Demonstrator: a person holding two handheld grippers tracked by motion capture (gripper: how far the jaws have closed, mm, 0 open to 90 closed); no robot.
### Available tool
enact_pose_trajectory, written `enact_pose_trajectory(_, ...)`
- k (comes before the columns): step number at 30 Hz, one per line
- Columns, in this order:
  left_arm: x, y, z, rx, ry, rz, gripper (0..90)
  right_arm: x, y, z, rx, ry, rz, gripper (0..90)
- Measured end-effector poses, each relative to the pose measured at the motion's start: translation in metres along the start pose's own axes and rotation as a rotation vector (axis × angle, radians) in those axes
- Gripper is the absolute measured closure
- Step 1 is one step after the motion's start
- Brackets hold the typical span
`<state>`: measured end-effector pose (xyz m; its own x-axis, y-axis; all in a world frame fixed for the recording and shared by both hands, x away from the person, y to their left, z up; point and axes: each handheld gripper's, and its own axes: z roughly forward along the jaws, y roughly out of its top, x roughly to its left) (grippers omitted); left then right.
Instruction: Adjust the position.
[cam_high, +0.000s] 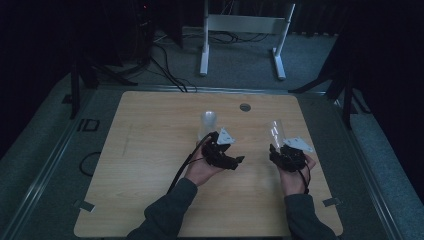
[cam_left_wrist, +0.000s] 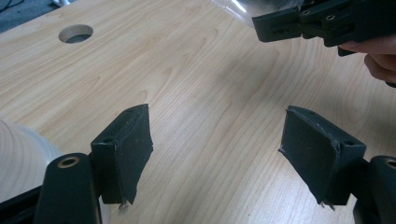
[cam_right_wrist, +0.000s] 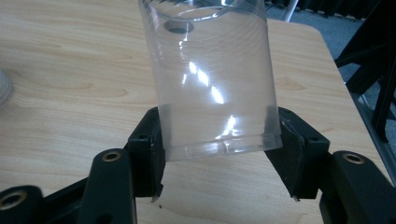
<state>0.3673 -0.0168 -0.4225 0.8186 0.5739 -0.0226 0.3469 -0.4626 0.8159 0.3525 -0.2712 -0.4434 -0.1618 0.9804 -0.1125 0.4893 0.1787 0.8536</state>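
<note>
Pale wood fills most of what I see — the table (cam_high: 150, 165) with its rounded corners, ringed by grey floor and a white frame (cam_high: 245, 30) beyond the far edge. Near that far edge a round hole (cam_high: 245, 107) is cut through the top. My left gripper (cam_high: 231, 161) sits near the middle of the board, its jaws spread wide over bare wood with nothing between them; in the left gripper view a whitish cup (cam_left_wrist: 21, 158) stands just beside its left jaw. My right gripper (cam_high: 278, 148) is to the right of it and apart, its jaws pinching the clear plastic cup (cam_right_wrist: 215, 79) by the base — the cup tilts up and away from the pads, its open mouth toward the far edge of the table.
</note>
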Motion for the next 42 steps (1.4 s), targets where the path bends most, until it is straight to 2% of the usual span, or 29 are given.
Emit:
enact_pose_trajectory(10, 0.001, 0.002, 0.001, -0.013, 0.011, -0.015, 24.4, 0.002, 0.0, -0.005, -0.061, -0.004, 0.01, 41.8)
enact_pose_trajectory(22, -0.002, 0.008, 0.003, -0.025, 0.004, -0.016, 24.4, 0.004, 0.001, -0.012, -0.136, -0.012, 0.019, 41.8)
enact_pose_trajectory(27, -0.002, 0.012, 0.004, -0.035, -0.018, -0.033, 24.7, 0.004, 0.001, -0.016, -0.169, -0.019, 0.022, 41.8)
enact_pose_trajectory(30, -0.003, 0.014, 0.004, -0.038, -0.021, -0.036, 24.7, 0.004, 0.002, -0.019, -0.182, -0.009, 0.044, 41.8)
enact_pose_trajectory(42, 0.0, 0.02, 0.001, -0.072, -0.047, -0.063, 24.7, 0.004, 0.002, -0.032, -0.253, -0.017, 0.049, 41.8)
